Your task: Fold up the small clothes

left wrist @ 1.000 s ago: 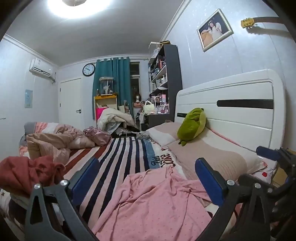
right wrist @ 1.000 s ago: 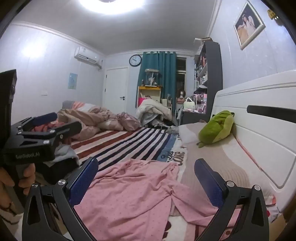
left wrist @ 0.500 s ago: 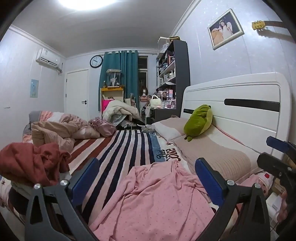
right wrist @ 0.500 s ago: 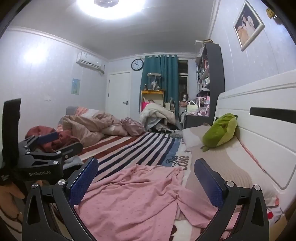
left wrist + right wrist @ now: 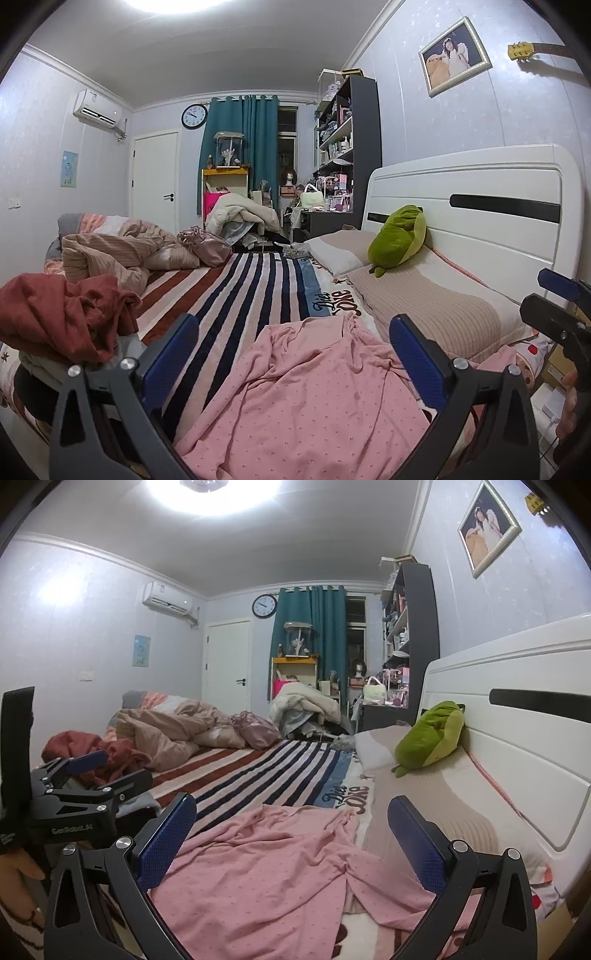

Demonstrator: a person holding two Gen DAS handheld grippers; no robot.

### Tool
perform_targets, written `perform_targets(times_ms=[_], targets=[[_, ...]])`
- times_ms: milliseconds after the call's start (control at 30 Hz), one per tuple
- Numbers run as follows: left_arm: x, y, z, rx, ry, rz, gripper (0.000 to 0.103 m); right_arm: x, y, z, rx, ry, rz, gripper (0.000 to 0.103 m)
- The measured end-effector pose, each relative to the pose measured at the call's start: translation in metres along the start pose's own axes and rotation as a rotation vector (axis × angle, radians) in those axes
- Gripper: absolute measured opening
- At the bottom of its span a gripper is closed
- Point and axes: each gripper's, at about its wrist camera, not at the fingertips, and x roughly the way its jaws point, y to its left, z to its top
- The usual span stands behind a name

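Observation:
A pink dotted garment lies rumpled and spread on the striped bed, also in the right wrist view. My left gripper is open and empty, held above the garment's near part. My right gripper is open and empty, above the same garment. The left gripper shows at the left edge of the right wrist view, and the right gripper's fingers at the right edge of the left wrist view.
A heap of dark red clothes lies at the bed's left. A crumpled beige quilt lies behind it. Beige pillows with a green plush toy lean on the white headboard. Striped sheet stretches ahead.
Both grippers have risen and tilted, so more of the bed and the pink garment shows below. Both stay open. The garment has not moved.

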Motion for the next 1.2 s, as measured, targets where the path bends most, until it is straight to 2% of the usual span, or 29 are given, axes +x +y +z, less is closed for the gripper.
perform_targets(times_ms=[1200], targets=[[-0.0006,0.0017,-0.0073,-0.012,0.009,-0.027,0.102,-0.0064,0.0016,0.0029,0.013,-0.002,-0.009,0.103]])
